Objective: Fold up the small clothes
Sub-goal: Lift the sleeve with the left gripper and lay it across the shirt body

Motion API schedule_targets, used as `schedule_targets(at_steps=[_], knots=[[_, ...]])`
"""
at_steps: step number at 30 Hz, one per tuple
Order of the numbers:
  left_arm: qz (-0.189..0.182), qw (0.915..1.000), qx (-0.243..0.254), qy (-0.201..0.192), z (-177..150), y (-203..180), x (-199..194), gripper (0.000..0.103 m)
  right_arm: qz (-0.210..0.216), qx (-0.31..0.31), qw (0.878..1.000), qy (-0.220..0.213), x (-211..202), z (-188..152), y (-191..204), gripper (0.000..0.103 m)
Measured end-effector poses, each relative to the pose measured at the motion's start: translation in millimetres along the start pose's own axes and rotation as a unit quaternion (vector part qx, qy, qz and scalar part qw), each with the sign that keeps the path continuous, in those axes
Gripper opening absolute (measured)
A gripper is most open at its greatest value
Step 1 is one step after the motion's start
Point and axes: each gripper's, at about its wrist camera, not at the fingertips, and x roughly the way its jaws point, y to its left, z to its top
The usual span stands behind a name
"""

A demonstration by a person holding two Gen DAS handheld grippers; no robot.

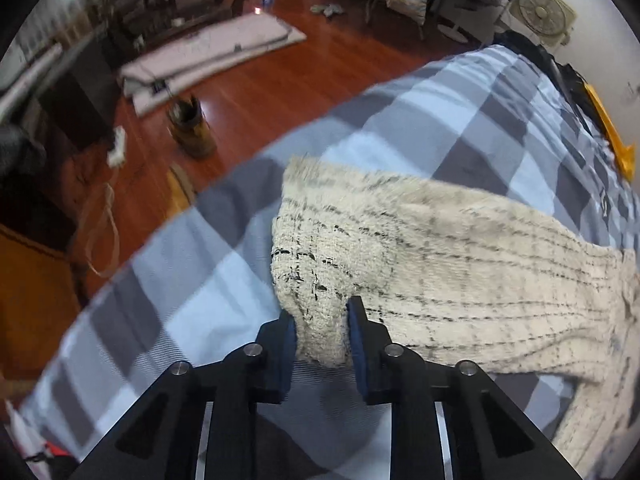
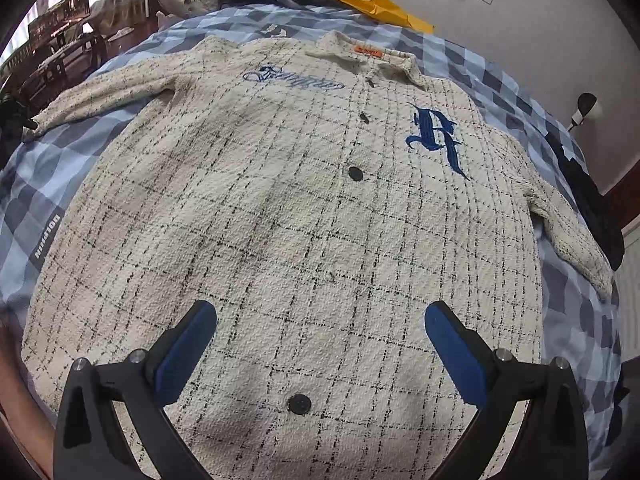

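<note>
A cream shirt (image 2: 288, 208) with thin black lines lies flat, front up, on a bed with a blue and grey checked cover (image 2: 52, 184). It has dark buttons, a blue letter R (image 2: 436, 136) on the chest and an orange tag (image 2: 369, 52) at the collar. The left gripper (image 1: 322, 320) pinches the end of one sleeve (image 1: 320, 280) between its blue pads. The right gripper (image 2: 320, 332) hangs over the bottom of the shirt with its fingers wide apart, holding nothing.
</note>
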Motion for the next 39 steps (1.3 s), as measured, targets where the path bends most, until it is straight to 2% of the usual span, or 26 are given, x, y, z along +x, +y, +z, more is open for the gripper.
schedule_targets(at_steps=[7, 10, 14, 16, 18, 22, 25, 28, 30, 31, 33, 35, 37, 39], knots=[[0.028, 0.9950, 0.040, -0.087, 21.1, -67.4, -98.8, 0.014, 0.019, 0.029, 0.999, -0.020, -11.5, 3.7, -6.2, 0.102], [0.025, 0.9899, 0.063, -0.124, 26.5, -116.8, -146.7, 0.014, 0.035, 0.059, 0.997, -0.018, -12.6, 6.0, -16.6, 0.102], [0.028, 0.9764, 0.116, -0.180, 19.6, -205.2, -200.9, 0.014, 0.057, 0.128, 0.990, -0.016, -15.2, 6.9, -40.4, 0.102], [0.033, 0.9655, 0.159, -0.203, 9.4, -263.7, -221.1, 0.014, 0.043, 0.157, 0.986, -0.017, -17.2, 6.5, -51.7, 0.102], [0.027, 0.9585, 0.188, -0.213, -0.4, -310.1, -232.5, 0.013, 0.032, 0.179, 0.983, -0.018, -18.3, 5.6, -61.3, 0.102], [-0.006, 0.9480, 0.232, -0.218, -28.9, -413.2, -246.0, 0.013, 0.015, 0.225, 0.974, -0.026, -20.3, 3.9, -85.8, 0.102], [-0.040, 0.9366, 0.263, -0.228, -61.2, -486.1, -254.0, 0.013, 0.016, 0.274, 0.961, -0.029, -19.9, -1.5, -108.7, 0.102], [-0.094, 0.9294, 0.286, -0.213, -95.3, -549.1, -252.5, 0.013, 0.017, 0.315, 0.949, -0.029, -17.3, -7.1, -126.9, 0.102], [-0.120, 0.9197, 0.314, -0.202, -128.9, -596.6, -246.3, 0.013, 0.017, 0.337, 0.941, -0.030, -17.1, -10.9, -136.7, 0.102], [-0.133, 0.9128, 0.331, -0.199, -144.7, -616.1, -242.5, 0.013, 0.016, 0.350, 0.936, -0.031, -16.4, -13.1, -142.0, 0.102], [-0.153, 0.8918, 0.383, -0.186, -184.5, -660.5, -229.8, 0.014, 0.012, 0.363, 0.931, -0.034, -16.7, -16.7, -148.8, 0.102], [-0.150, 0.8747, 0.431, -0.164, -221.5, -693.8, -216.1, 0.014, 0.006, 0.375, 0.926, -0.035, -15.5, -19.6, -155.7, 0.102], [-0.162, 0.8674, 0.454, -0.125, -243.7, -711.8, -205.0, 0.014, 0.005, 0.391, 0.920, -0.031, -13.1, -23.5, -163.9, 0.102], [-0.208, 0.8682, 0.443, -0.081, -256.6, -715.8, -204.3, 0.014, 0.003, 0.406, 0.913, -0.030, -12.1, -27.5, -169.5, 0.102]])
